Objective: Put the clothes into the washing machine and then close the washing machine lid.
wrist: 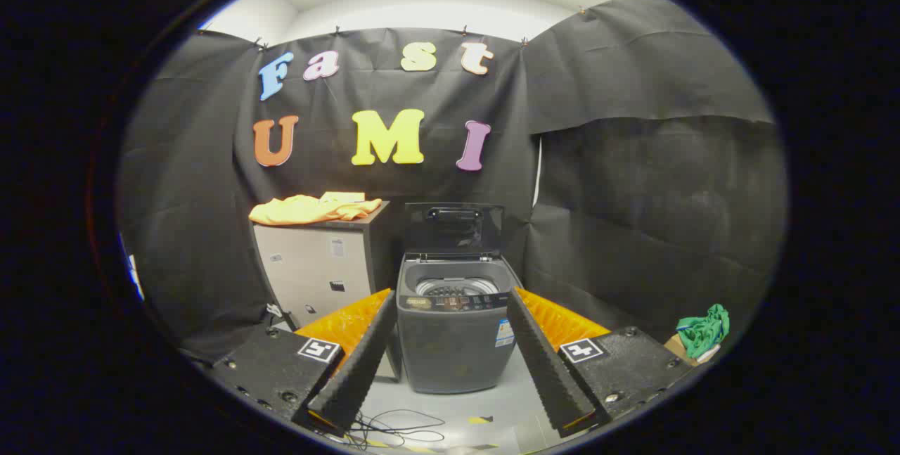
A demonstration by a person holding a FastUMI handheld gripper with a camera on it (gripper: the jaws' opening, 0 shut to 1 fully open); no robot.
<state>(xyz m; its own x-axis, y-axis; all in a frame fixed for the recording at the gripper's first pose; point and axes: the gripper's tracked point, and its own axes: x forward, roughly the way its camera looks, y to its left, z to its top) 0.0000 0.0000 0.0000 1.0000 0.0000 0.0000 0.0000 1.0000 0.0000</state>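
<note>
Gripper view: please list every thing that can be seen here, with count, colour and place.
washing machine: one, dark grey, on the floor ahead of the fingers, seen between them
lid: one, dark, standing open behind the drum opening
clothes: one heap, orange and yellow, on top of the cabinet
cabinet: one, light grey, just left of the washing machine
green cloth: one, bunched, low on the right side, resting on something brown
cables: a few, dark, on the floor before the machine
gripper: one, fingers open and wide apart, holding nothing
</note>
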